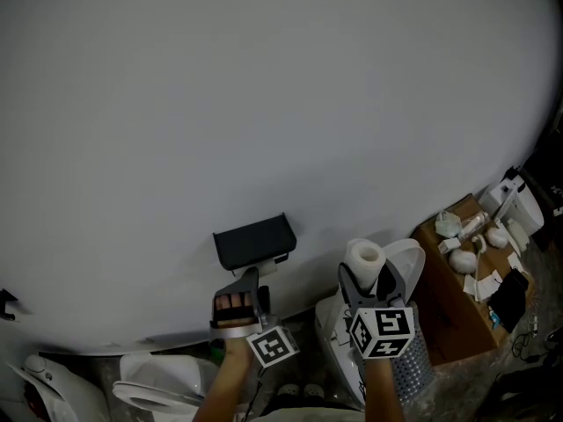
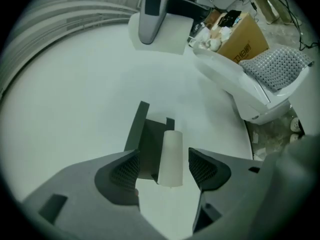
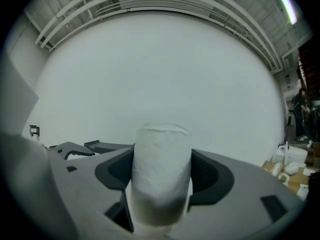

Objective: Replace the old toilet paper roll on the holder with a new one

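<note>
A black holder (image 1: pixel 253 240) is fixed low on the plain white wall (image 1: pixel 264 104). The old roll (image 2: pixel 171 154) is on it: a thin, pale cylinder that lies along the holder's dark face. The left gripper (image 2: pixel 164 158) is raised just below the holder with its jaws wide apart. In the left gripper view the old roll shows in the gap between the two ribbed pads (image 2: pixel 125 170), with clear space on each side, so neither pad presses on it. Whether the tips have come level with the old roll or stop a little short of it is hard to judge from this angle. The right gripper (image 1: pixel 370 281) is off to the right of the holder, apart from it, and it grips the new roll (image 1: pixel 365 257). This is a full white roll standing upright, with its hollow core facing up in the head view. In the right gripper view both pads are pressed against its sides and it fills the whole space between them. Each gripper is held by a hand coming in from the bottom edge of the head view. Behind the new roll is a white toilet (image 1: pixel 410 255). Further right, an open cardboard box (image 1: pixel 453 304) holds small white items. A second toilet (image 1: pixel 158 378) shows in the lower left corner, near the left arm.
</note>
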